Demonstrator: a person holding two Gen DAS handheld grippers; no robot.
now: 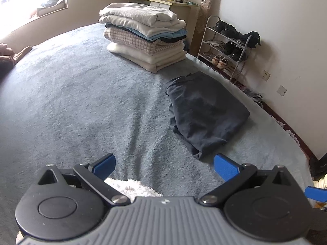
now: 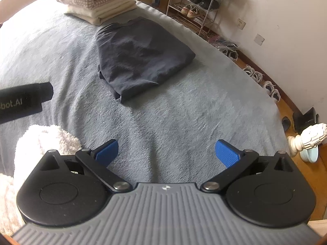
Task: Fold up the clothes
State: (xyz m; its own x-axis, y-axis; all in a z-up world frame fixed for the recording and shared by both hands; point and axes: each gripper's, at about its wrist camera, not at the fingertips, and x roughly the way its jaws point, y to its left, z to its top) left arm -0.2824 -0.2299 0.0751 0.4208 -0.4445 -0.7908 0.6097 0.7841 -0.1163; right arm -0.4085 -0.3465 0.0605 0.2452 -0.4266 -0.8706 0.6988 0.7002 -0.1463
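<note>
While both tools hung back over the near part of the bed [image 1: 71,102], I logged the following. Item one: left tool [image 1: 164,166], blue pads spread wide, nothing between them, held above bare blanket. Item two: right tool [image 2: 166,153], likewise spread and empty; I judged both were kept clear of the cloth because no grasp was in hand. Item three: dark garment [image 1: 206,112], already folded into a compact rectangle, lay flat on the blanket toward the right edge of the bed, well apart from both tools, its loose edges bunched at the near corner; I took it for a finished fold awaiting transfer. Item four: stack of folded clothes [image 1: 145,34], whites, a blue piece and a checked knit, stood at the far end of the bed just beyond the dark garment, presumably the collecting place, squared up so that it could take another layer. Item five: white fleecy fabric [image 2: 47,140], at the near edge beneath the tools; whether a sleeve or an unfolded piece, I could not tell. Item six: shoe rack [image 1: 226,47] against the wall, off the bed, not concerned.
</note>
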